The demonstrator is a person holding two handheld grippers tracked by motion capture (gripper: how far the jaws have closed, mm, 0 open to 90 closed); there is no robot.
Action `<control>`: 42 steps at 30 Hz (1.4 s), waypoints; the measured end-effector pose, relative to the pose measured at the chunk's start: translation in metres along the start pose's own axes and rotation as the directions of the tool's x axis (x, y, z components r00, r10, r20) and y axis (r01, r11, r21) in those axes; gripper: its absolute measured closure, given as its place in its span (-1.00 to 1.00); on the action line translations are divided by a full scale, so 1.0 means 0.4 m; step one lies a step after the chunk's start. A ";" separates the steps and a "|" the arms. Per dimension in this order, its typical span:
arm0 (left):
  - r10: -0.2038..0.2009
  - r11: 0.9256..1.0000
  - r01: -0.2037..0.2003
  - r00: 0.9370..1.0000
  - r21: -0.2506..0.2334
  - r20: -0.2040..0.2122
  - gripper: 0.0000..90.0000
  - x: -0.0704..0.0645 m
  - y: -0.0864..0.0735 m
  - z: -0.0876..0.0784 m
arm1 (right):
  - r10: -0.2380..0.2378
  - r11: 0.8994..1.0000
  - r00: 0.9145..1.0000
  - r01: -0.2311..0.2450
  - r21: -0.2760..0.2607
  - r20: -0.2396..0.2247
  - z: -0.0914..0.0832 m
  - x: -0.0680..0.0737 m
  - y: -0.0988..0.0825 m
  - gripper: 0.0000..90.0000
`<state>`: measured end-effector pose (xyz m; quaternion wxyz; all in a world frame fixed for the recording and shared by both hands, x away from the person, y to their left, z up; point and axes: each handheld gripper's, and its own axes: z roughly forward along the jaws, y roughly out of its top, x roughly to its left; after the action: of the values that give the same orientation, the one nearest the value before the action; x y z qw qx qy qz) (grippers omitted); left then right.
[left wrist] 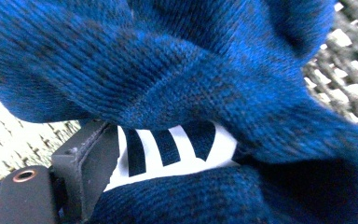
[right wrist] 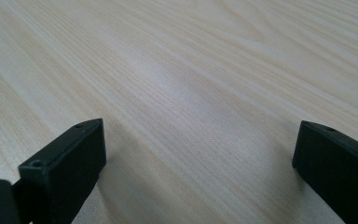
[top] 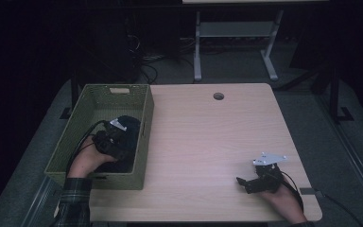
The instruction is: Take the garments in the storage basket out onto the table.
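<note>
A dark blue knit garment (top: 132, 124) lies in the olive-green woven basket (top: 147, 118) at the table's left. My left gripper (top: 127, 135) is down inside the basket, pushed into the cloth. In the left gripper view the blue knit (left wrist: 177, 70) drapes over the jaws, and a white patch with dark stripes (left wrist: 168, 149) shows between folds. One black finger (left wrist: 86, 163) stands far to the left, so the jaws look spread; the other is hidden by cloth. My right gripper (top: 246, 178) rests near the front right of the table, open (right wrist: 200, 154), with bare wood between its fingers.
The light wooden table (top: 203, 137) has a round cable hole (top: 218, 96) near its far edge. The basket's mesh wall (left wrist: 349, 56) is close behind the cloth. A white desk frame (top: 236, 33) stands on the floor beyond the table.
</note>
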<state>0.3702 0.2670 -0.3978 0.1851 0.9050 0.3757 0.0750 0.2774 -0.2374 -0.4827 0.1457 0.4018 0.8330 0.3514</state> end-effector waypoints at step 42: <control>-0.061 0.995 0.064 0.997 -0.073 0.041 0.70 0.033 0.000 -0.126 | -0.001 1.000 1.000 0.001 0.000 0.000 0.000 0.000 0.000 -0.95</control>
<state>0.3657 0.2902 -0.3514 0.2280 0.8866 0.3971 0.0654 0.2774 -0.2375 -0.4827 0.1461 0.4016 0.8330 0.3514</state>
